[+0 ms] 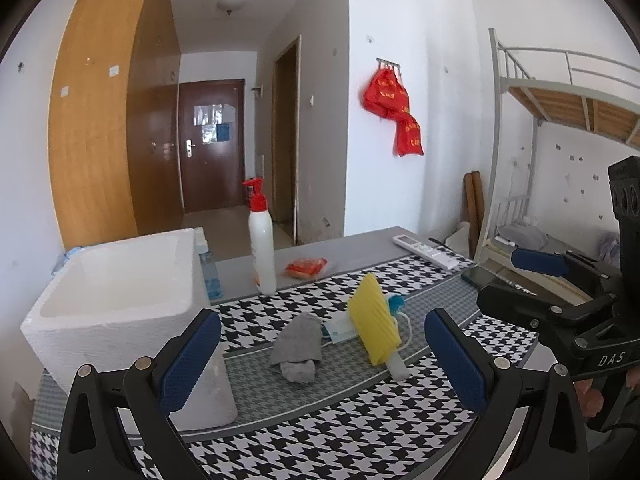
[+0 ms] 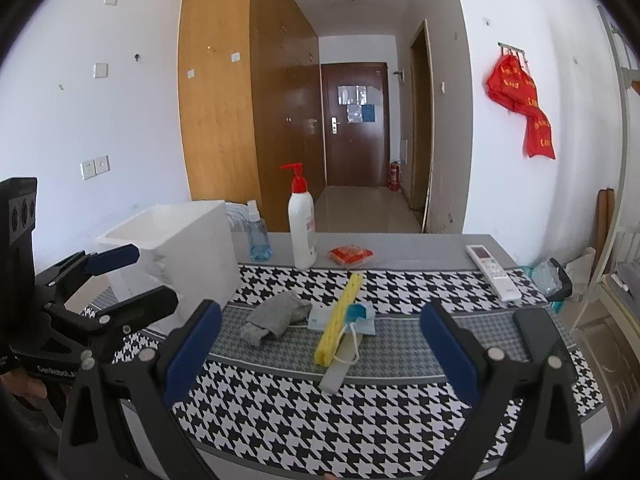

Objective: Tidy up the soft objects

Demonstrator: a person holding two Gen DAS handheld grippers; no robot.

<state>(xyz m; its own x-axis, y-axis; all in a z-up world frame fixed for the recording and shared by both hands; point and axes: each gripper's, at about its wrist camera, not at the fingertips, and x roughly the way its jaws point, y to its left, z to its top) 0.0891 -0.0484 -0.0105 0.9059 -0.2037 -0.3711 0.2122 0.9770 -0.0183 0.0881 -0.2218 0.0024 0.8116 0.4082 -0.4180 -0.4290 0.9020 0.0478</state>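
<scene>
A shared sleeping room is shown: a metal bunk bed (image 1: pixel 560 92) is seen by the wall, tall wooden cupboards (image 2: pixel 240 92) line a hallway, and a brown door (image 2: pixel 354 124) closes it.

Foam box (image 2: pixel 176 252) blocks left; pump bottle (image 2: pixel 302 232) behind; mat (image 2: pixel 320 412) foreground open to sock (image 2: pixel 276 314).

Two fisheye views look from just above the near edge of the bench (image 1: pixel 360 240), level with it, facing the far edge and a hallway door (image 2: pixel 354 128) beyond. The left wrist view sits toward the bench's left side, close to a white foam box (image 1: pixel 116 304), with the right tongs (image 1: pixel 516 280) at its right border. The right wrist view sits further right, with the left tongs (image 2: pixel 136 276) at its left border. Both share the bench's middle: grey cloth (image 1: pixel 296 344), yellow sponge (image 2: pixel 340 316), white pump bottle (image 2: pixel 303 228).
</scene>
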